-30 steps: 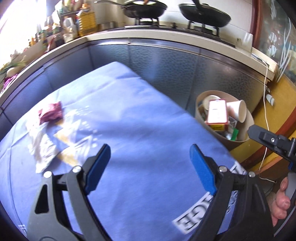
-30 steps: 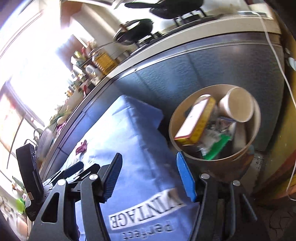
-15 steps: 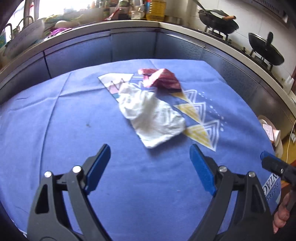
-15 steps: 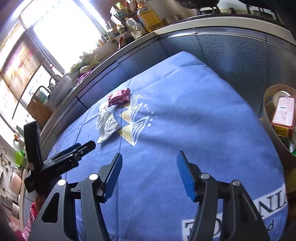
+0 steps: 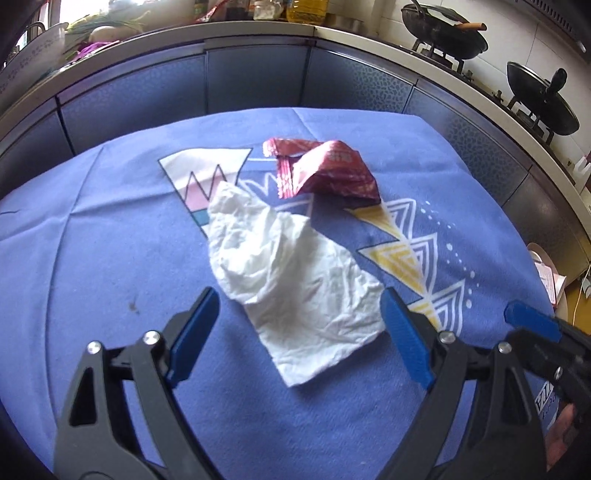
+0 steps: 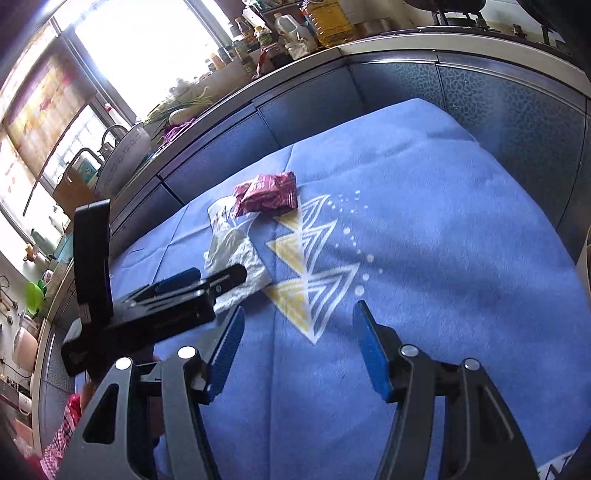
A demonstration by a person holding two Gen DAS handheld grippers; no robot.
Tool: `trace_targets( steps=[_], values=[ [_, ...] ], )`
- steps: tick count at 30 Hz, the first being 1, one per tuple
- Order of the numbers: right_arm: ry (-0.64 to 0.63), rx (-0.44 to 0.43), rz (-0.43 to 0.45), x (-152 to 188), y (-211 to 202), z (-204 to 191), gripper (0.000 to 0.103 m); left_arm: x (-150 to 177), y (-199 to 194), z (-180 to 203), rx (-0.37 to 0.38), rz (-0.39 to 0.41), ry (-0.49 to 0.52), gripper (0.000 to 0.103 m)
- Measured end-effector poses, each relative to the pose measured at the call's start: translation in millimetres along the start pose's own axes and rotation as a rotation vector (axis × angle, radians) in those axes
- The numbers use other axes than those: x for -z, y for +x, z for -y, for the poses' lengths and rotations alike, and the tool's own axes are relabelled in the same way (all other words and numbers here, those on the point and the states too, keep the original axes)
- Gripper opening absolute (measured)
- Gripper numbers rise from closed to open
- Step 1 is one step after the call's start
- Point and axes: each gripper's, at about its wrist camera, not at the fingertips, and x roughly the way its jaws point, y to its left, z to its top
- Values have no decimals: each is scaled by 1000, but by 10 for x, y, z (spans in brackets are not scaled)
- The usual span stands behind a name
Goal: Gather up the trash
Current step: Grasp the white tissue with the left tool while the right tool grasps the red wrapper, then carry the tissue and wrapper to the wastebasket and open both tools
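A crumpled white tissue (image 5: pixel 291 273) lies on the blue tablecloth (image 5: pixel 110 240), and a dark red foil wrapper (image 5: pixel 332 173) sits just behind it, touching its far end. My left gripper (image 5: pixel 298 295) hangs over the tissue's near half. Its jaws are closing, the tissue lies between the blue pads, and the pads do not press it. In the right wrist view the tissue (image 6: pixel 236 254) and wrapper (image 6: pixel 266 192) lie ahead to the left. My right gripper (image 6: pixel 300 308) stands open over bare cloth with nothing between its fingers. The left gripper (image 6: pixel 184 280) covers part of the tissue there.
The kitchen counter's dark cabinet fronts (image 5: pixel 258 81) curve close behind the table. Woks (image 5: pixel 443 26) sit on the stove at the back right, and bottles (image 6: pixel 325 22) stand on the counter. The trash bin's rim (image 5: pixel 550 273) peeks in at the right edge. A hand (image 5: pixel 561 443) holds the right gripper.
Both views swung away from the bin toward the tissue and wrapper. The left gripper came up to the tissue, which now lies between its tips. The bin has left the right wrist view.
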Motion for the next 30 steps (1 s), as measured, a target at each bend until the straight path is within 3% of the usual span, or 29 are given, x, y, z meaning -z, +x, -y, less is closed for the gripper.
trace_targets(
  steps=[1, 2, 5, 11, 17, 19, 21, 22, 26, 30],
  values=[
    [4, -4, 4, -102, 49, 10, 60, -1, 18, 17, -9, 0, 3, 71],
    [4, -8, 6, -199, 99, 14, 60, 5, 36, 20, -12, -9, 4, 49],
    [-51, -27, 7, -570, 348, -112, 60, 27, 7, -90, 7, -12, -30, 11],
    [-133, 2, -66, -1039, 1033, -277, 64, 242, -406, -418, 47, 8, -112, 11],
    [64, -99, -135, -1090, 1317, -72, 64, 504, -641, -567, 52, -8, -144, 11],
    [19, -92, -142, -989, 1255, -149, 45, 539, -659, -584, 55, -16, -148, 11],
    [-32, -67, -159, -857, 1152, -236, 20, 552, -665, -561, 56, -21, -146, 11],
    [-50, -68, -160, -794, 1083, -269, 15, 560, -666, -542, 56, -25, -143, 11],
    [-44, -88, -111, -518, 634, -213, 13, 590, -694, -405, 80, -25, -127, 11],
    [40, -109, -33, -213, 59, 89, 13, 632, -756, -74, 126, -29, -68, 11]
  ],
)
